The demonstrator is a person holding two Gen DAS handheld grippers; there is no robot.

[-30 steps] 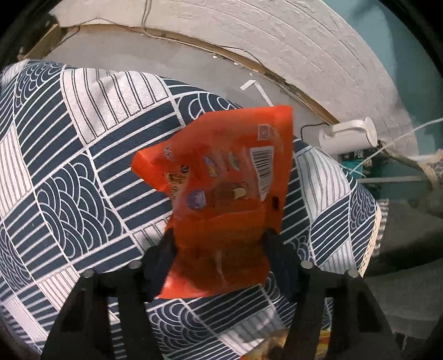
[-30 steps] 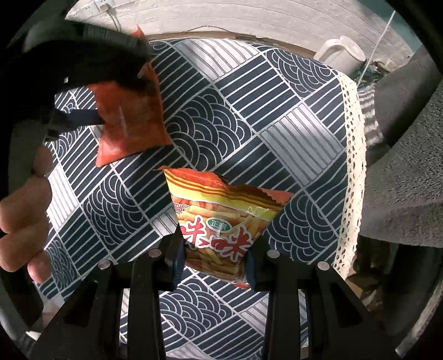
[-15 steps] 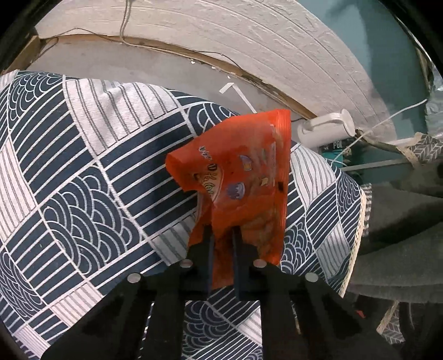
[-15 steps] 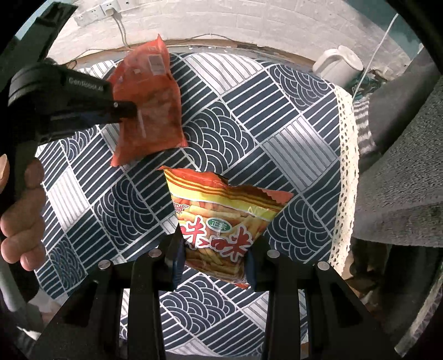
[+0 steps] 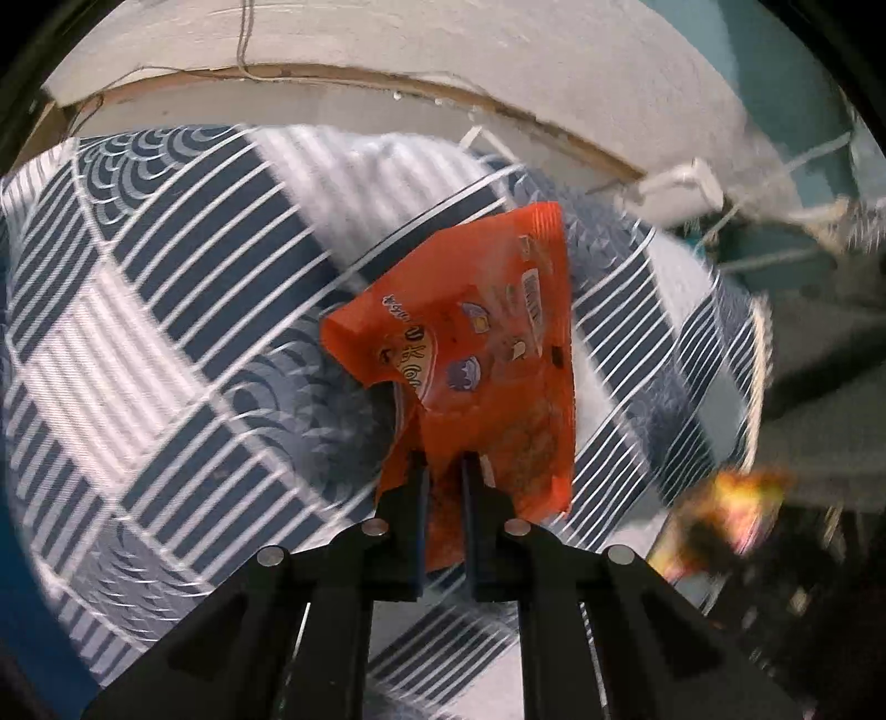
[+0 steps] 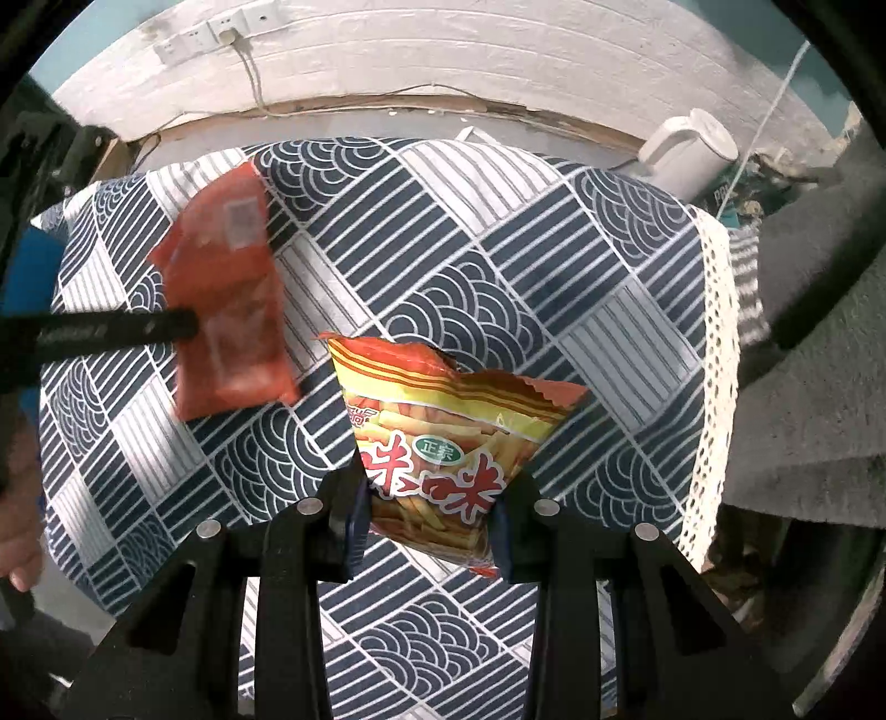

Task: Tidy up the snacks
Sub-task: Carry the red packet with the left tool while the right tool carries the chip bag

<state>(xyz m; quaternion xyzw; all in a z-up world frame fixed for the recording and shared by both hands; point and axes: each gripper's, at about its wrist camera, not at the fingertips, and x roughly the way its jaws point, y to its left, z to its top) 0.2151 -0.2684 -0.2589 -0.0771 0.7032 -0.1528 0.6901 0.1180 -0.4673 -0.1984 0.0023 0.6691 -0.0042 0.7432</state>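
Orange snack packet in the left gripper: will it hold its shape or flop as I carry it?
Likely floppy: the orange snack packet is creased and folded above the left gripper, which pinches only its lower edge. It looks thin and light, so it may swing.

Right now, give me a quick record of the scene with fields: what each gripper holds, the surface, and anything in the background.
left gripper: shut on the orange snack bag, held above the cloth
right gripper: shut on the yellow chips bag
surface: table under a navy and white patterned tablecloth
background: white kettle, wall sockets on white brick wall
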